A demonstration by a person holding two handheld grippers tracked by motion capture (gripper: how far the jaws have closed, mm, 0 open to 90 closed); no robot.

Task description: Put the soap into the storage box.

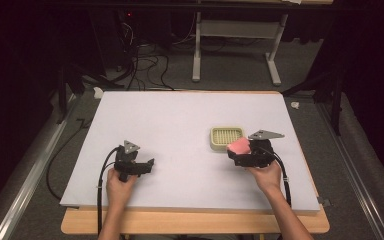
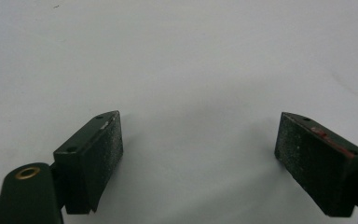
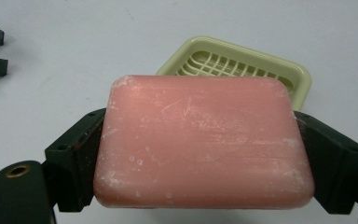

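Right tool [image 1: 241, 149] clamped on soap [image 3: 204, 142] by its two short ends — flat, face up, so as to drop level. Held just short of dish [image 3: 242, 65], slotted floor waiting beyond on surface [image 1: 180, 115]. Left tool [image 2: 200, 154] parked well apart, jaws wide, holding nothing — kept clear of the placing, by the look of it.

A lab or recording room — a white-covered counter [image 1: 190, 135] stands on grey carpet [image 1: 230, 67], with black curtains [image 1: 370, 75], tangled cables [image 1: 145, 62] and a metal-legged bench [image 1: 235, 35] behind.
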